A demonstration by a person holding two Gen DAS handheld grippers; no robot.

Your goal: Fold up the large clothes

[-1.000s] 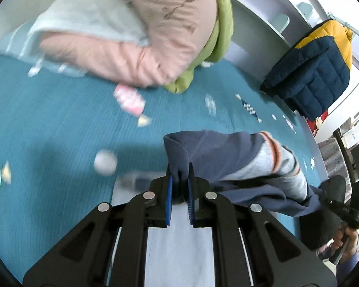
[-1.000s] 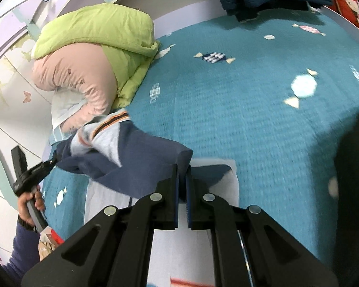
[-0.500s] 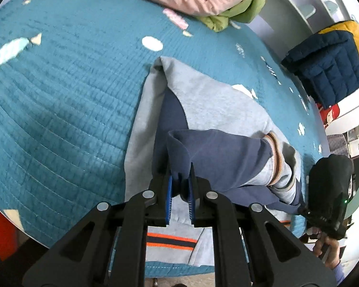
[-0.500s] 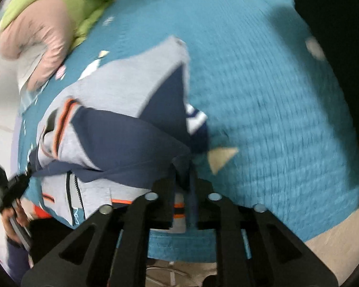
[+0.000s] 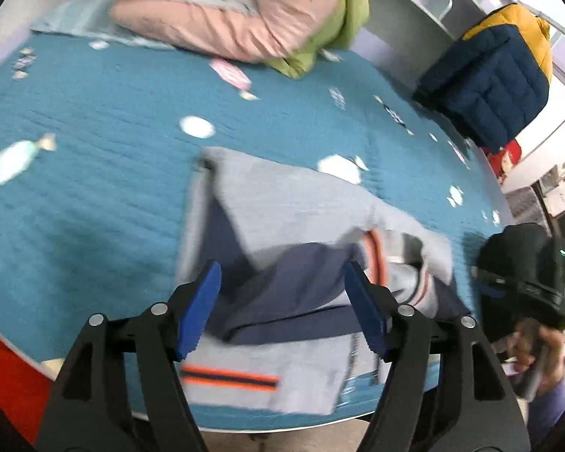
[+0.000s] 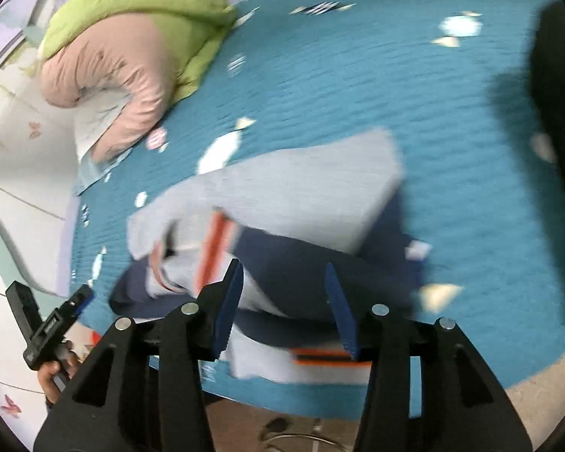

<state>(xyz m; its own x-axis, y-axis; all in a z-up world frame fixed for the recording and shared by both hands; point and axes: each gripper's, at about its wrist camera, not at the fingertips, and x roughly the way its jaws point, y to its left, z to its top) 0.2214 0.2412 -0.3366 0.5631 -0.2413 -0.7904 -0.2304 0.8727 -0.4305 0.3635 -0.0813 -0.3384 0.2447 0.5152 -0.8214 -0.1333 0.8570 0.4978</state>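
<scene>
A grey and navy sweatshirt (image 5: 293,218) with orange stripes lies folded on the teal bed cover near the front edge; it also shows in the right wrist view (image 6: 293,196). My left gripper (image 5: 282,305) is open and empty just above its navy part. My right gripper (image 6: 284,305) is open and empty above the same navy fold. The other gripper shows at the right edge of the left wrist view (image 5: 523,282) and at the lower left of the right wrist view (image 6: 45,324).
A pink and green duvet (image 5: 252,11) is heaped at the far side of the bed (image 5: 94,120). A navy and yellow puffer jacket (image 5: 489,86) hangs at the back right. The bed's front edge (image 6: 471,373) and the floor lie just below the garment.
Both grippers opened and let go of the navy fold, which now lies on the sweatshirt. Both have pulled back slightly.
</scene>
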